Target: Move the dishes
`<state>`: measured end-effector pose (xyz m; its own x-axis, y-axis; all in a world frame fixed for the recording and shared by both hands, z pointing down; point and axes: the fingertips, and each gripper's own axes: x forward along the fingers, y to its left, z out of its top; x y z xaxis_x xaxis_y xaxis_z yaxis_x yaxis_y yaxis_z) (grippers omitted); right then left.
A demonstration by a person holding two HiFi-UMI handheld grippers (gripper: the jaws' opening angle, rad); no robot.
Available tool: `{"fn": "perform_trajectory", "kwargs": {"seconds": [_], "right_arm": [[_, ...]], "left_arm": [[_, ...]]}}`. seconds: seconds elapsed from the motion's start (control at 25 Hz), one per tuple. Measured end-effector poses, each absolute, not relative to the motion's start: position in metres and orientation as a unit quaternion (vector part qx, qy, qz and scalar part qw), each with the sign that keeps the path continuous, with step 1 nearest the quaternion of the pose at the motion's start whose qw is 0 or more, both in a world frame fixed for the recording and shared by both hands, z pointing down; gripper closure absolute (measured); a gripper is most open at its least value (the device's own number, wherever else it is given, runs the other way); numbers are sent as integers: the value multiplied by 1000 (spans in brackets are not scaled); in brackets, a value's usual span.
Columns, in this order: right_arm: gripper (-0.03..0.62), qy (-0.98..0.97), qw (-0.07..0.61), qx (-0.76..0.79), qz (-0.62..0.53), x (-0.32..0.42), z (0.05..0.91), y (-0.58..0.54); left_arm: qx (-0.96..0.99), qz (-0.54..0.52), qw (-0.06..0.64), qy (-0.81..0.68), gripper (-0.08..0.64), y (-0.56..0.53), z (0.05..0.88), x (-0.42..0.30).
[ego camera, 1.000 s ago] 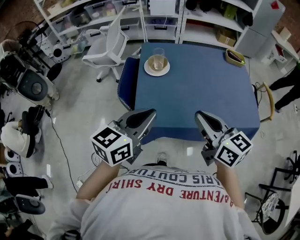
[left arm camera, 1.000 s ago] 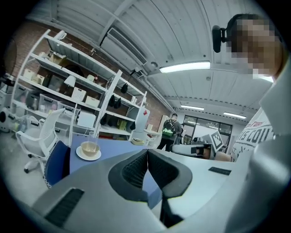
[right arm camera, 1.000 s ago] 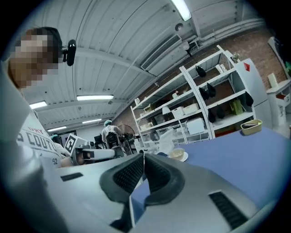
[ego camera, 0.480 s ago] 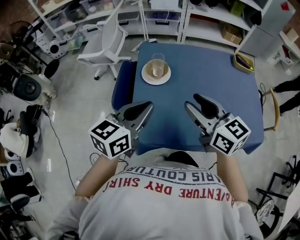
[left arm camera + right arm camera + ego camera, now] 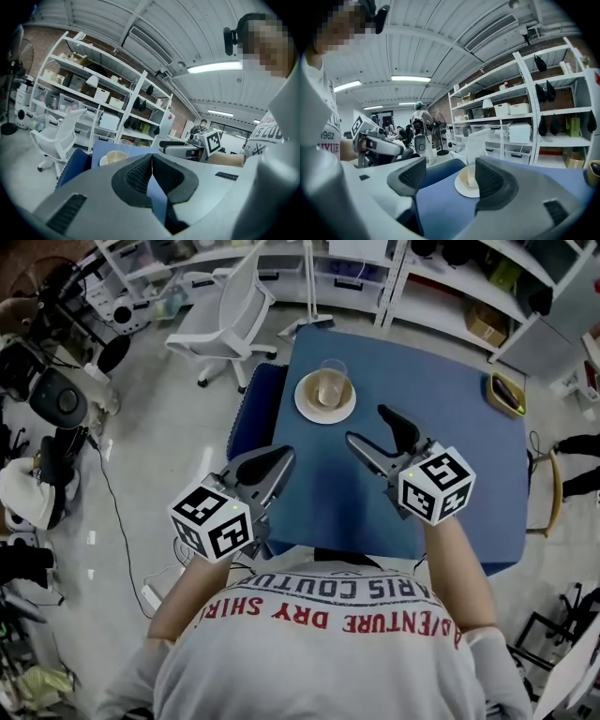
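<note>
We see the plate [image 5: 304, 407] near the far left corner of the blue bench [image 5: 459, 474], with a glass [image 5: 330, 379] standing upright on it. The glass looks clear, and something pale shows in its lower part; we cannot tell what.

Our right hand-held gripper [image 5: 367, 427] hangs over the bench on the near right side of the plate, close to it but not touching. Its jaws stand wide apart with nothing between them. In the right gripper view they frame the plate and glass, which sit beyond the jaw tips and nearer the right-hand one. Its marker cube [image 5: 436, 484] is further back from the plate, towards us.

Our left hand-held gripper [image 5: 267, 467] is on the near left side of the plate, well apart from it, at about the left edge of the bench. Its jaws are pressed together, pad against pad, and hold nothing. The left gripper view shows the plate ahead, past the closed tips and a little to their left.

A small bowl [image 5: 506, 393] sits far to the right of the plate, at the far right corner of the bench. A blue chair [image 5: 251, 418] stands just left of the plate, against the bench edge, and a white chair [image 5: 220, 320] stands on the floor beyond and left of the plate. Shelves [image 5: 441, 277] run along the wall behind the plate.
</note>
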<state>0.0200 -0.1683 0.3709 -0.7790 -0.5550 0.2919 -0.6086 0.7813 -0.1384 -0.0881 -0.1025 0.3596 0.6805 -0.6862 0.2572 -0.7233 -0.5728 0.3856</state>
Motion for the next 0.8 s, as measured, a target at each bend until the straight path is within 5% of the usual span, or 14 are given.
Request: {"fn": "perform_trajectory", "kwargs": {"seconds": [0.8], "right_arm": [[268,-930,211,289,90,-36,464,-293]], "left_arm": [[830,42,278,-481,535,-150,389,-126]]}}
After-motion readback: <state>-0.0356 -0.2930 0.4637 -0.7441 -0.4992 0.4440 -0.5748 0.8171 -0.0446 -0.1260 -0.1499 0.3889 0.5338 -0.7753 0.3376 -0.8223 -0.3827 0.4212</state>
